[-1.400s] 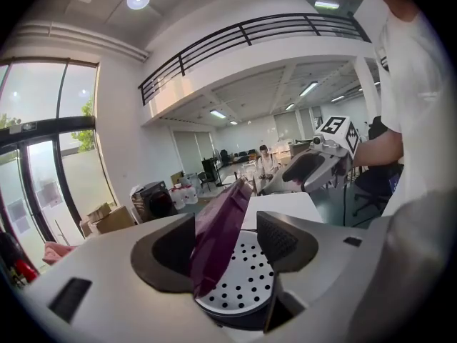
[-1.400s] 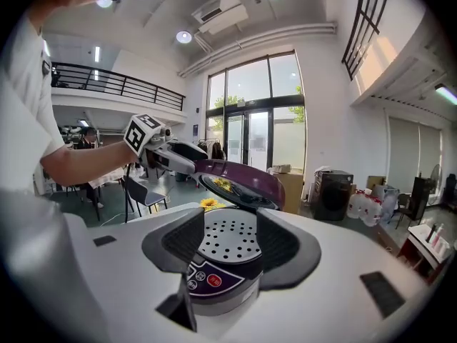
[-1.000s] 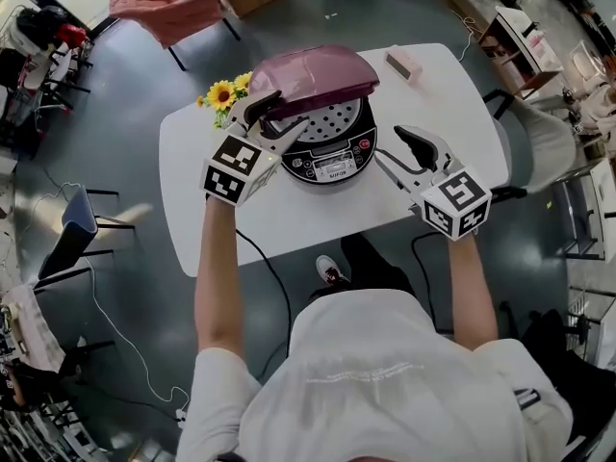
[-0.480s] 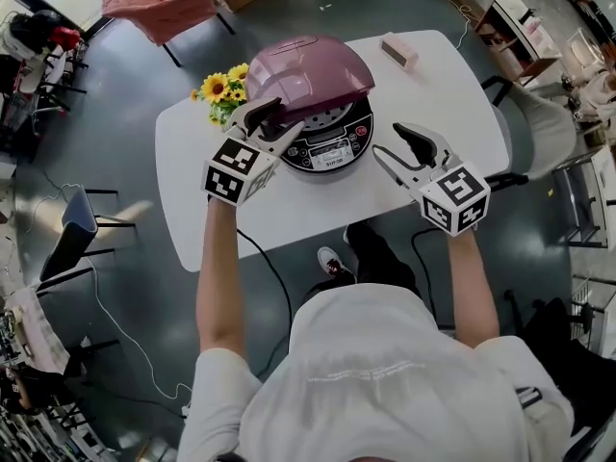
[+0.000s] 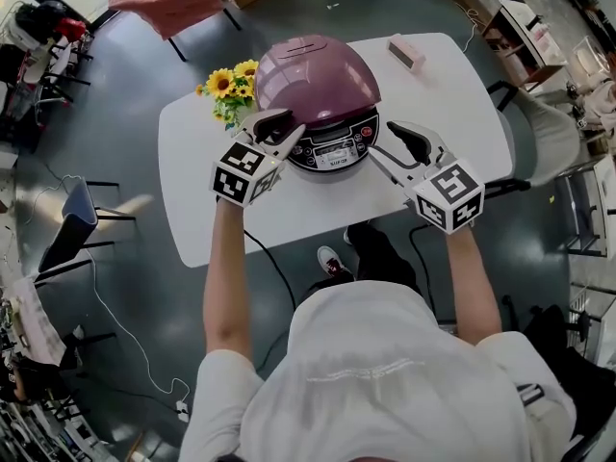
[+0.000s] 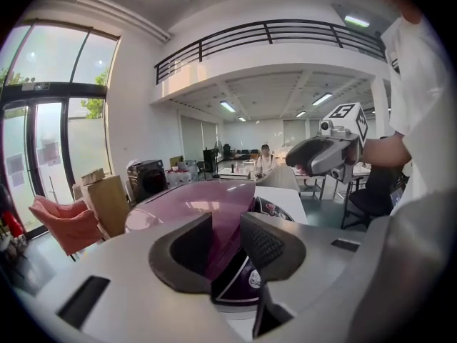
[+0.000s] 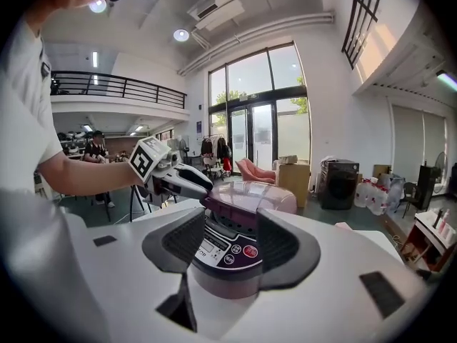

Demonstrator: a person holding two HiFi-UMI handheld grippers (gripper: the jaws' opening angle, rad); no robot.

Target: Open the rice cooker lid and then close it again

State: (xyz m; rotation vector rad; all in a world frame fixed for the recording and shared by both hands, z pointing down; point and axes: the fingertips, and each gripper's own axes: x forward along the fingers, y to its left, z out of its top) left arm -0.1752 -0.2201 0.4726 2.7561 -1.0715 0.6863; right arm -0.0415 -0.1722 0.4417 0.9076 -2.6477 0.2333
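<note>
Two grippers are held over the near edge of a white table [image 5: 289, 221], one to each side of the rice cooker's front. Against a second ago, the left gripper [image 5: 287, 123] is found lower, at the left front of the lid [image 5: 316, 75]. Its jaws have just been closing and are now drawn to a narrow gap, through which the lid's rim is seen in the left gripper view. No clamping of the pads on that rim can be made out. The right gripper [image 5: 383, 141] is found where it was, just beside the cooker's right front. Its jaws are spread wide with nothing caught between them, and the control panel [image 7: 225, 252] is framed beyond them, untouched.

The rice cooker [image 5: 332, 152] is stood in the middle of the table. Its lid was raised a second ago, with the perforated inner plate exposed, and was then half lowered. It is now brought down over the body, and the plate is covered. The lid is seen as a glossy mauve dome with a recessed handle on top. The body below is dark, and its panel carries a small display, round buttons and one red button [image 7: 250, 251]. Whether the lid is latched cannot be told.

Sunflowers [image 5: 226, 89] are set just behind the cooker's left side, and a pink box [image 5: 405, 54] is laid at the far right corner
</note>
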